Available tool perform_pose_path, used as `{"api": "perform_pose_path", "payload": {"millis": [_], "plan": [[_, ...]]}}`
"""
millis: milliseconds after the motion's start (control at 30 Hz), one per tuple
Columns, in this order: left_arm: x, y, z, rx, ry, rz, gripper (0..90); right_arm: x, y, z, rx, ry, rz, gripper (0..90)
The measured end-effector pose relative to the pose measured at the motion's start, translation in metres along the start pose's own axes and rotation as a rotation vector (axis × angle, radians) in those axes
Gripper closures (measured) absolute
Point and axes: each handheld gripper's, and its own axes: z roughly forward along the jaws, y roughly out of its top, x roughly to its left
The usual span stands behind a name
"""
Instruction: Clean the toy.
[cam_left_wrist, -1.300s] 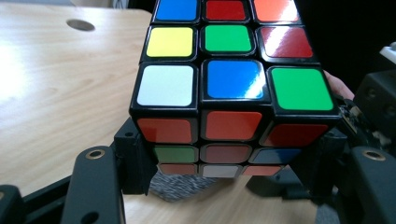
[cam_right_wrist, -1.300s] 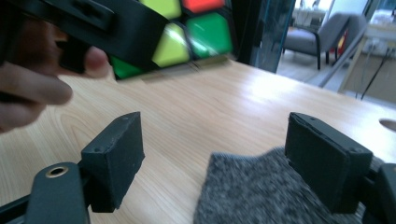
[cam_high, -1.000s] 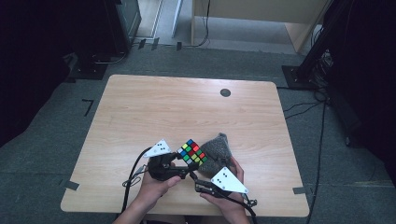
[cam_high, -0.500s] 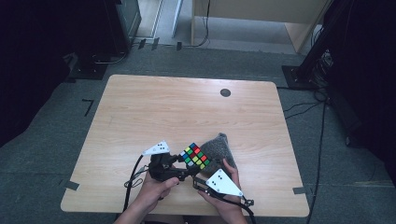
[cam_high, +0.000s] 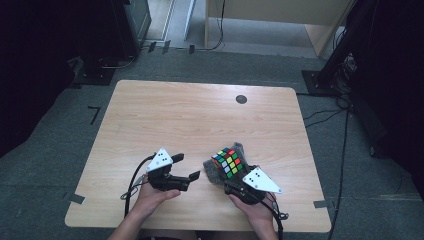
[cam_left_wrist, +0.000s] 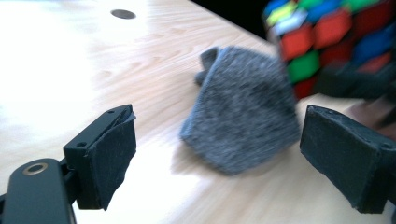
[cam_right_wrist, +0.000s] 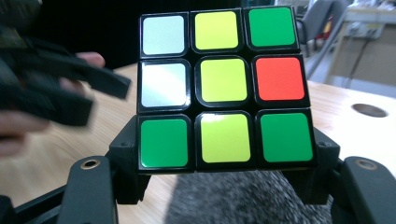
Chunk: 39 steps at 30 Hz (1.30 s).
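The left gripper has just been opening, its jaws bare; the right gripper is clamped, raised.

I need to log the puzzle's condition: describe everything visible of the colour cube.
The colour cube is a scrambled three-by-three puzzle of glossy stickers in a black plastic frame. The face toward the right gripper view's camera reads white, yellow, green; white, yellow, red; green, yellow, green. The right gripper clamps its lower sides, holding it raised and tilted above the grey cloth near the table's front edge.
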Motion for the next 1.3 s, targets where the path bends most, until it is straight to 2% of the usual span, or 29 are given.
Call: {"api": "perform_pose_path", "payload": {"millis": [33,133,300,367,467,633,867,1033,1167,1300], "plan": [[-0.004,-0.001,0.001,0.003,0.013,0.051,11.0,0.0,0.003,-0.002,0.001,0.012,0.02,34.2],[-0.014,-0.004,0.003,0.004,0.037,0.147,10.8,0.002,0.012,-0.005,0.011,0.059,0.089,34.1],[-0.024,-0.008,0.006,0.0,0.048,0.245,13.3,0.01,0.015,-0.004,0.065,0.113,0.179,34.1],[-0.027,-0.009,0.007,-0.005,0.048,0.268,13.3,0.013,0.016,-0.002,0.101,0.138,0.204,34.1],[-0.031,-0.011,0.008,-0.009,0.045,0.311,13.3,0.017,0.015,0.0,0.127,0.158,0.22,34.1],[-0.042,-0.012,0.009,-0.045,0.047,0.384,13.5,0.023,0.013,0.004,0.161,0.181,0.241,34.1],[-0.05,-0.015,0.011,-0.064,0.053,0.445,15.4,0.027,0.01,0.01,0.219,0.221,0.285,34.0],[-0.054,-0.018,0.013,-0.069,0.06,0.475,22.5,0.024,0.008,0.013,0.266,0.244,0.364,34.0],[-0.054,-0.019,0.013,-0.086,0.068,0.475,28.9,0.025,0.007,0.015,0.298,0.26,0.38,34.0],[-0.055,-0.02,0.012,-0.086,0.069,0.494,32.9,0.024,0.006,0.016,0.298,0.263,0.389,33.7]]}}
